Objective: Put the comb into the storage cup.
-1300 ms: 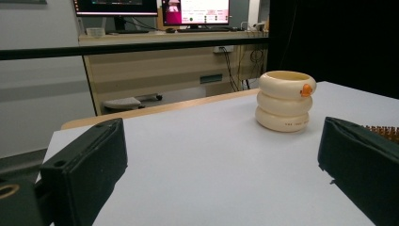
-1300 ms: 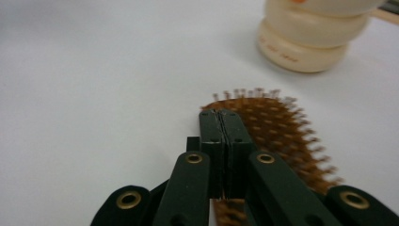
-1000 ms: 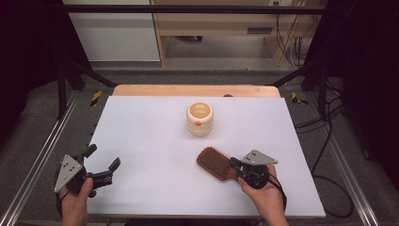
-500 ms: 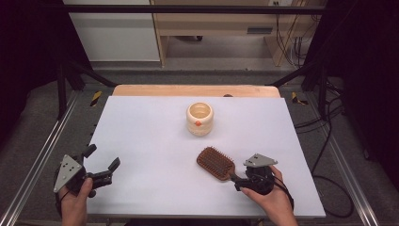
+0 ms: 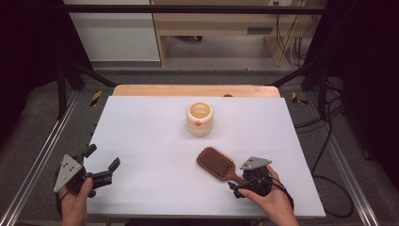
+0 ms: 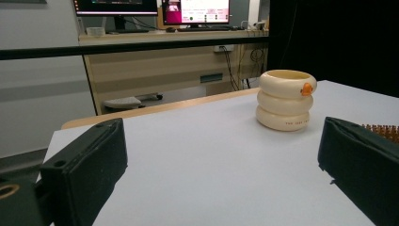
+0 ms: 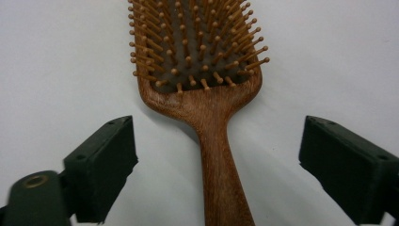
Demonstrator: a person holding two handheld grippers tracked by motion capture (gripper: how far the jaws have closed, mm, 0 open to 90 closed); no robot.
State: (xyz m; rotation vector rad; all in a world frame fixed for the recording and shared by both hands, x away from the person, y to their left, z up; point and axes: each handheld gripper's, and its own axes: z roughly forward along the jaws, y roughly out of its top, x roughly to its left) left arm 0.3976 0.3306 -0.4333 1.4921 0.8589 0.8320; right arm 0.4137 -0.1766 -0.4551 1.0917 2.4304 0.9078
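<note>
**Hairbrush lying loose between the parted jaws**

Near the front right of the bench [image 5: 141, 141], the wooden hairbrush [image 5: 216, 162] lies bristles up, its head angled toward the middle of the bench and its handle running back under the right gripper [image 5: 237, 186]. That gripper's jaws have just been opening; in the right gripper view they stand wide, one on either side of the handle [image 7: 221, 179], and neither pad touches the wood. The brush rests on the bench, held by nothing.

The likely trouble comes from how close the gripper is to the handle. If the hand draws away at a slant, a jaw could catch the handle and swing the brush round or drag it toward the near edge, which is not far off. If a new grip is wanted instead, closing off-centre would probably push the smooth, tapering handle sideways rather than clamp it.

The left gripper [image 5: 101, 172] is held over the front left corner of the bench, well apart from the brush, its jaws wide with nothing between them. A cream cup [image 5: 199, 118] made of stacked rings, with a small orange mark on its side, stands upright toward the back of the bench, clear of the brush head. Nothing lies between the brush and the cup, or between the two grippers, so the way is open for either hand.
</note>
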